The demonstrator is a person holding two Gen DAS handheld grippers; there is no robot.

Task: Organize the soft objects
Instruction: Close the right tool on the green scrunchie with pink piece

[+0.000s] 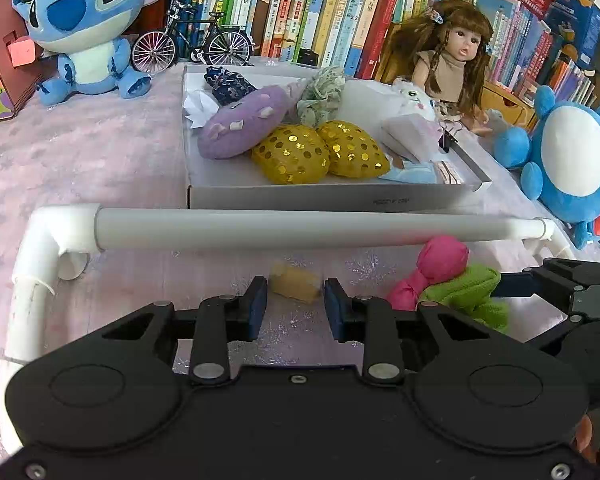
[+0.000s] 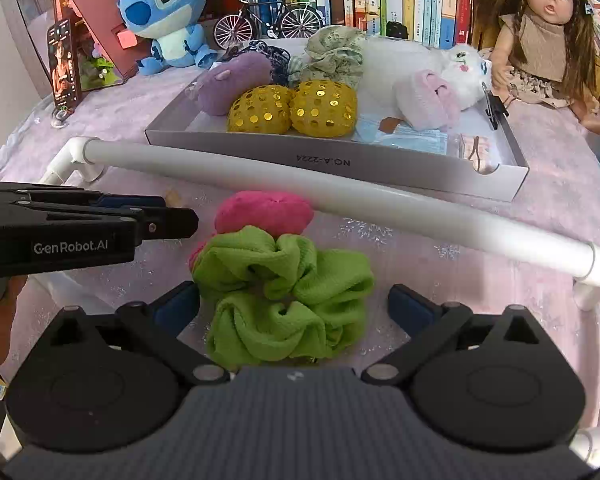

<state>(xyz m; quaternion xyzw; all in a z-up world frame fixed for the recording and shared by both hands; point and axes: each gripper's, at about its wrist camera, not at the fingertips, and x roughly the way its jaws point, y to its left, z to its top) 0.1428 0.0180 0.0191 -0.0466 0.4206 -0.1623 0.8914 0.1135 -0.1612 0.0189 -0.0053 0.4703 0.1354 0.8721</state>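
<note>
A white tray (image 1: 284,198) (image 2: 380,170) beyond a white pipe frame holds soft items: a purple cushion (image 1: 242,126), two gold sequin pouches (image 1: 292,154) (image 2: 324,108), a floral scrunchie (image 2: 332,56) and a white plush (image 2: 456,68). My left gripper (image 1: 295,300) is open on either side of a small yellow block (image 1: 296,282) on the cloth. My right gripper (image 2: 294,306) is open wide around a green scrunchie (image 2: 284,296) (image 1: 468,290), with a pink pouch (image 2: 264,212) (image 1: 436,270) just beyond it. The left gripper also shows in the right wrist view (image 2: 172,216).
A white pipe frame (image 1: 300,228) (image 2: 340,196) crosses between the grippers and the tray. A Stitch plush (image 1: 88,28), a model bicycle (image 1: 192,40), a doll (image 2: 548,28), a blue plush (image 1: 572,160) and a row of books (image 1: 340,4) stand around the tray.
</note>
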